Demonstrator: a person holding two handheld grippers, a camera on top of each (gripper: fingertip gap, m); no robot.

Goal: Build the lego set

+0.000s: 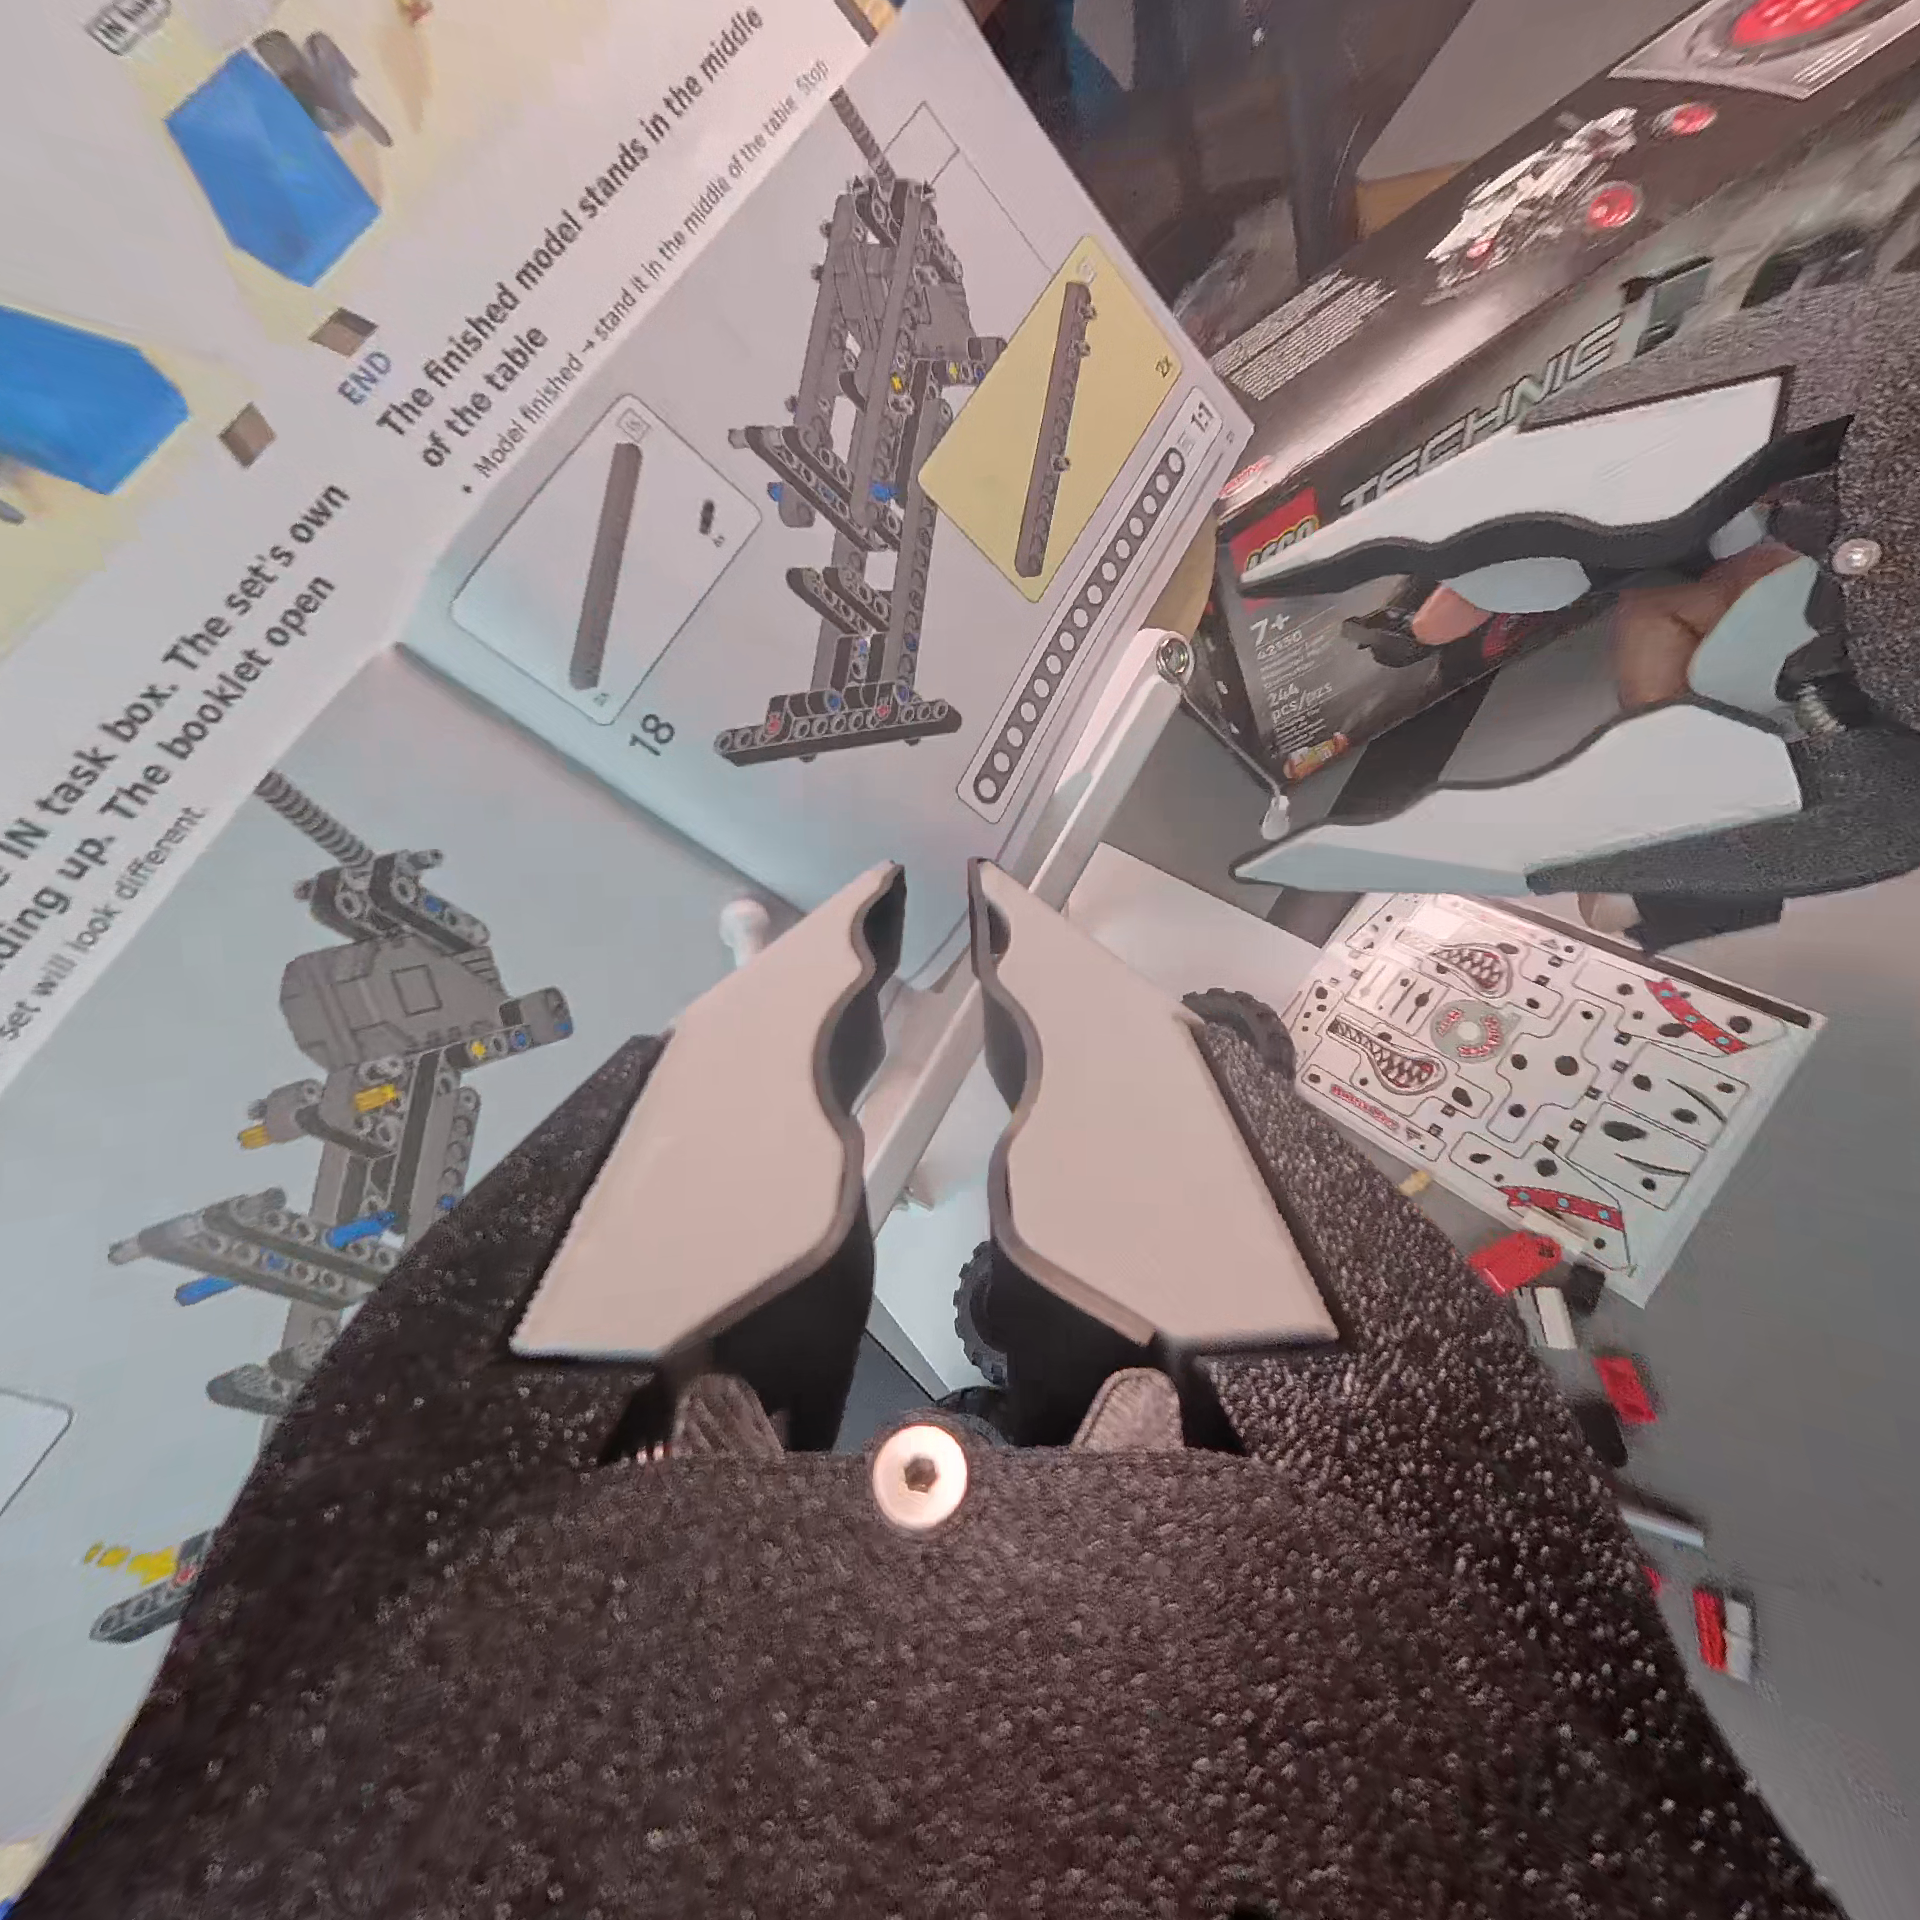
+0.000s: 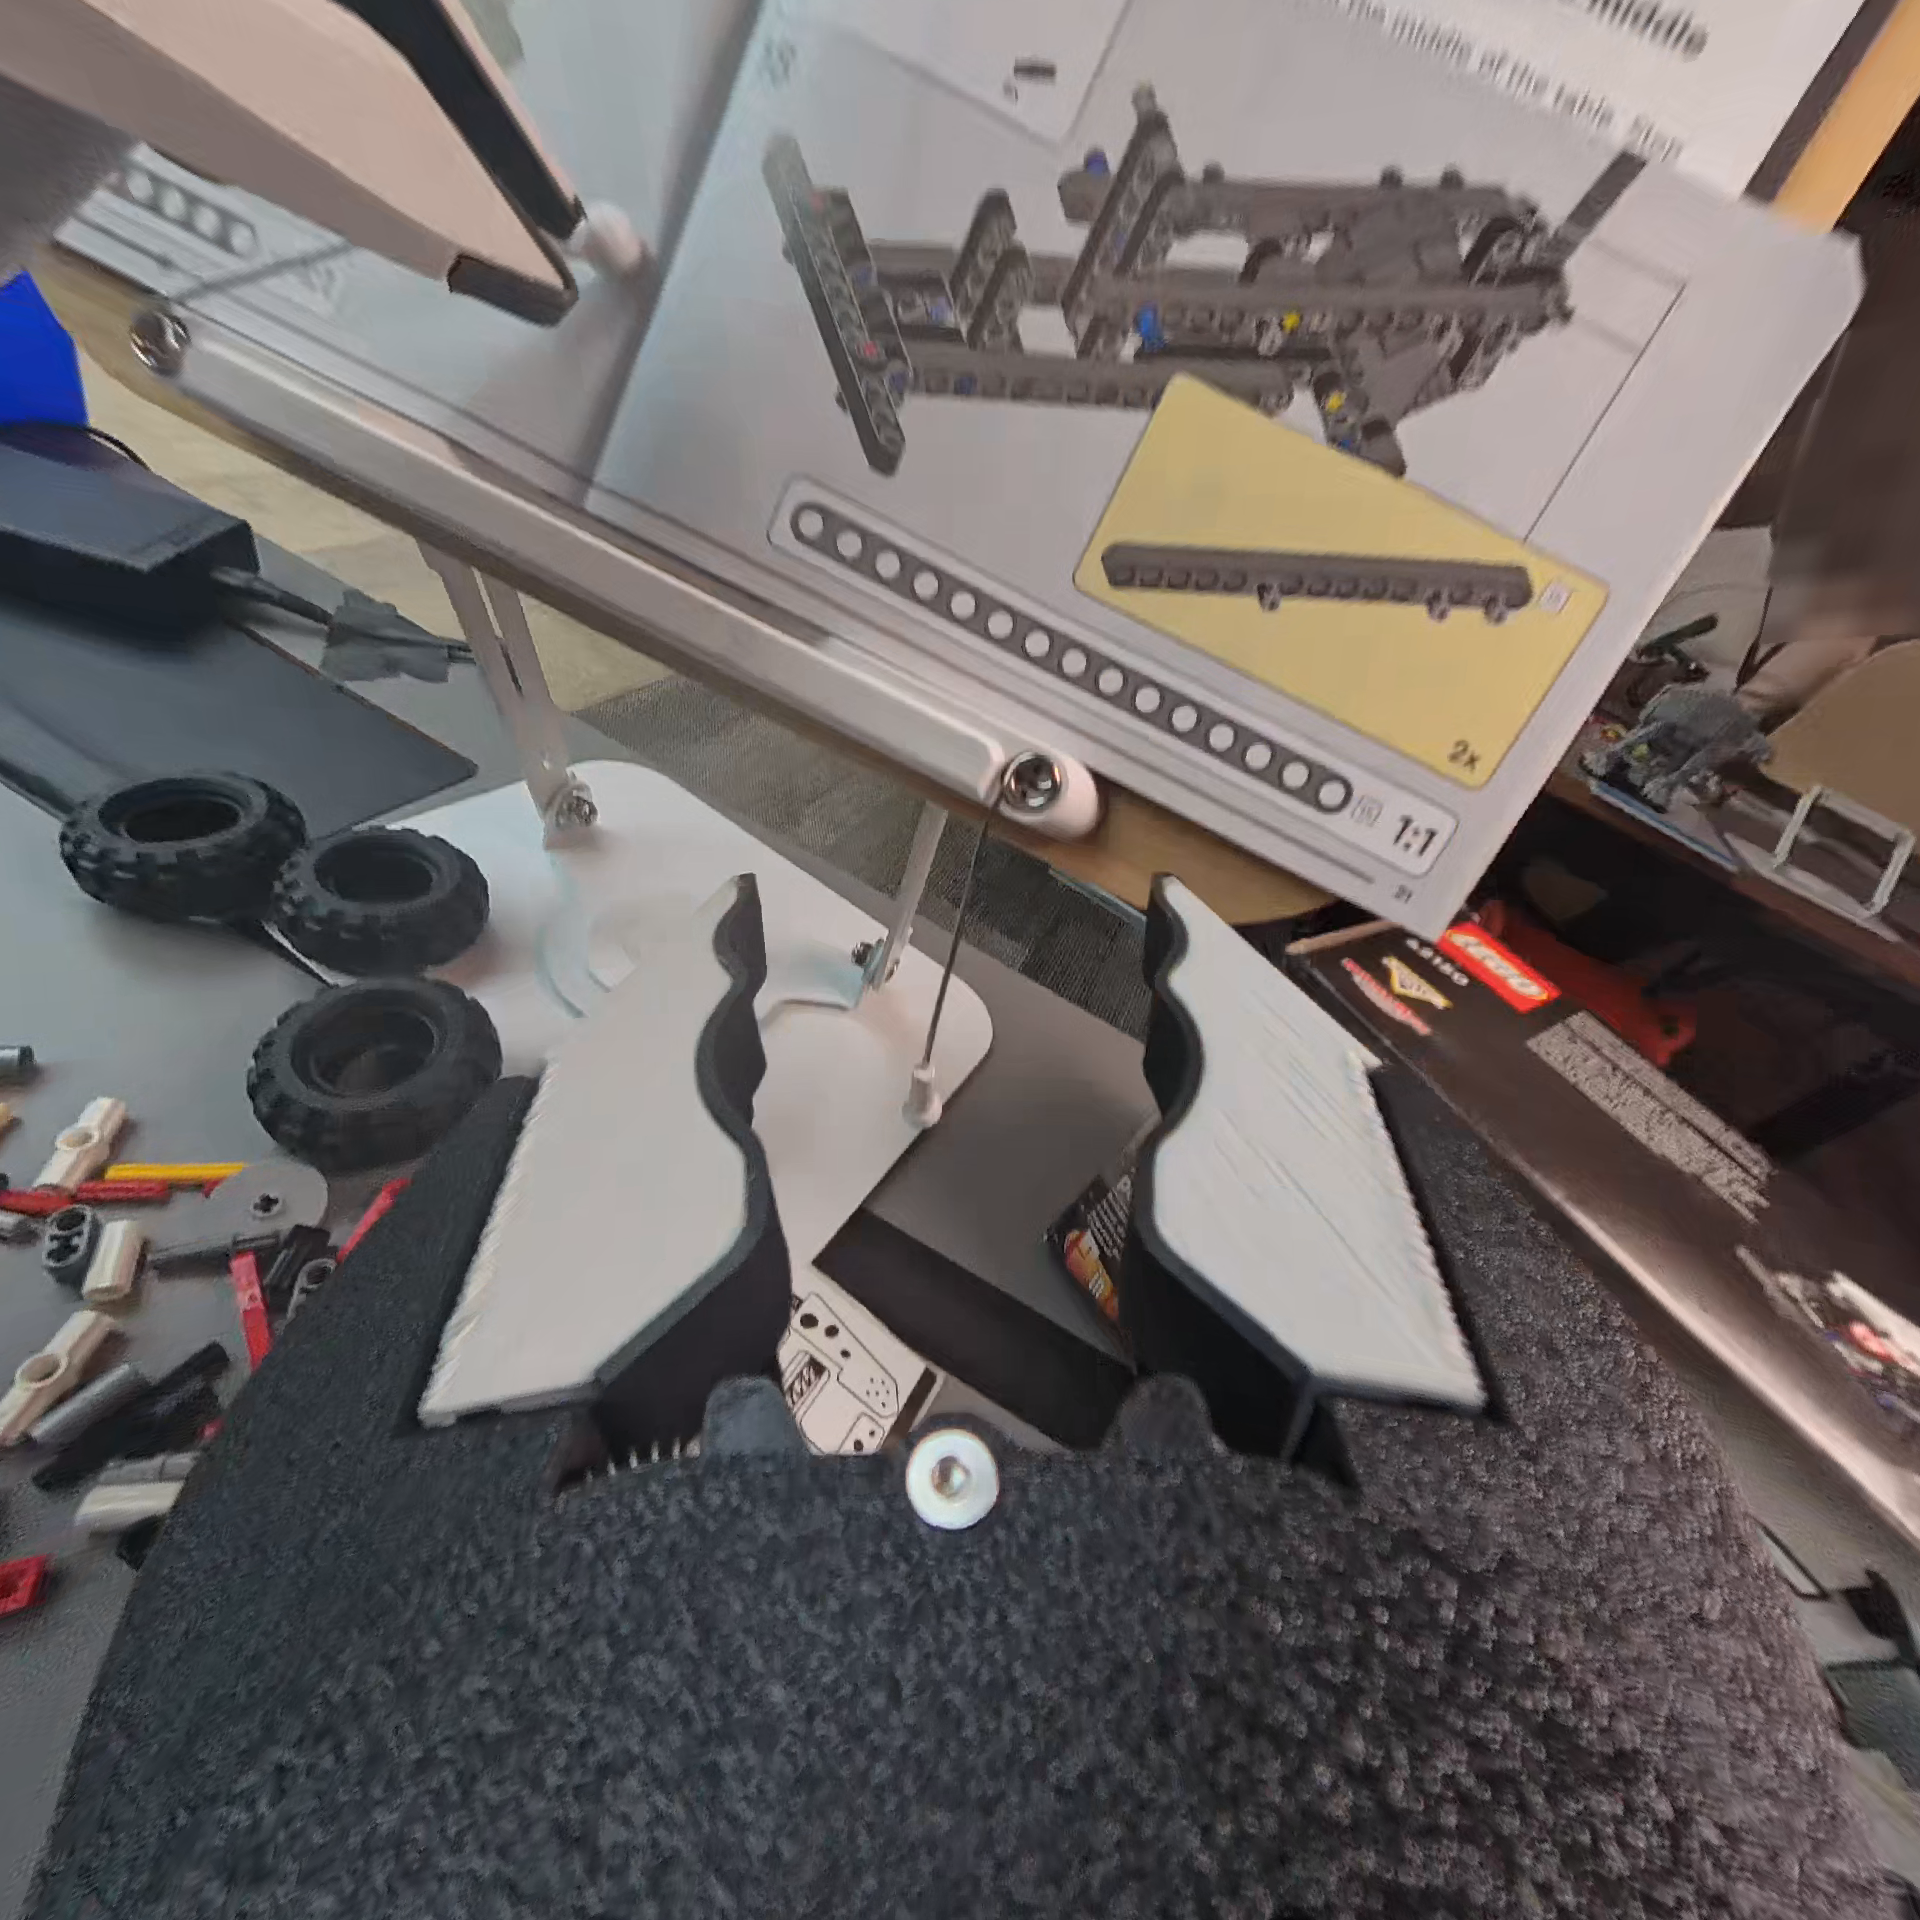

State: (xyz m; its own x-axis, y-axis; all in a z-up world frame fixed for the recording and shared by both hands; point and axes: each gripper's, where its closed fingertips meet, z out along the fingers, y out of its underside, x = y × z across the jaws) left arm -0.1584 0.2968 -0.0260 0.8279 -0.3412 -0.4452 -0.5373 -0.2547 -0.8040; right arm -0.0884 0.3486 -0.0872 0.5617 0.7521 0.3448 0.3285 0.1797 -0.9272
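An open instruction booklet [image 1: 831, 468] leans on a white stand, and it also shows in the right wrist view [image 2: 1195, 416]. My left gripper [image 1: 937, 871] points at the booklet's bottom edge by the stand's ledge [image 1: 1081, 769]. Its jaws stand a narrow gap apart with nothing seen between them. My right gripper [image 2: 951, 888] is wide open and empty above the stand's white base [image 2: 831, 1091]. It shows in the left wrist view [image 1: 1242, 727] in front of the black set box [image 1: 1455, 312]. Three black tyres [image 2: 374, 1070] and loose small pieces [image 2: 104, 1247] lie on the table to the left.
A sticker sheet [image 1: 1538, 1070] lies right of the stand, with red pieces [image 1: 1517, 1262] beside it. A printed task sheet [image 1: 156, 520] stands behind the booklet. A black power adapter [image 2: 114, 551] and a dark mat [image 2: 208, 717] lie at far left. The box [image 2: 1558, 1091] lies to the right.
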